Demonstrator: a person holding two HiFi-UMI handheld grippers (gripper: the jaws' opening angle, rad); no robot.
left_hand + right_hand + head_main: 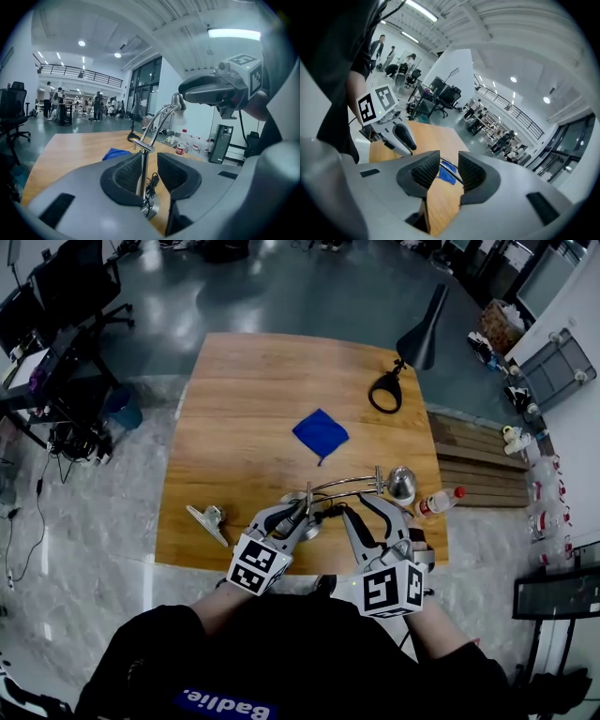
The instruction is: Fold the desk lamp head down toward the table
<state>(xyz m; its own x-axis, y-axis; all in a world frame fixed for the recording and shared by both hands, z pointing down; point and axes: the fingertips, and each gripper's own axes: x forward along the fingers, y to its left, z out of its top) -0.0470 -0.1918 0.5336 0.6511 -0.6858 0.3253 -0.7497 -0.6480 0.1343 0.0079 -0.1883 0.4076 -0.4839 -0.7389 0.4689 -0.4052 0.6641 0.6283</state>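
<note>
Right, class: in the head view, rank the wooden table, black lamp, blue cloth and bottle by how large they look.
1. wooden table
2. black lamp
3. blue cloth
4. bottle, only slightly smaller than the cloth. It lies nearer the camera, so this last pair is unsure.

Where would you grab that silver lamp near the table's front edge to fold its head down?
Probably the curved twin-rod arm, close to the round head, coming from the table's near side as the open right gripper does: the rods are slim and bare, the head bulbous. The upright post suits steadying.
</note>
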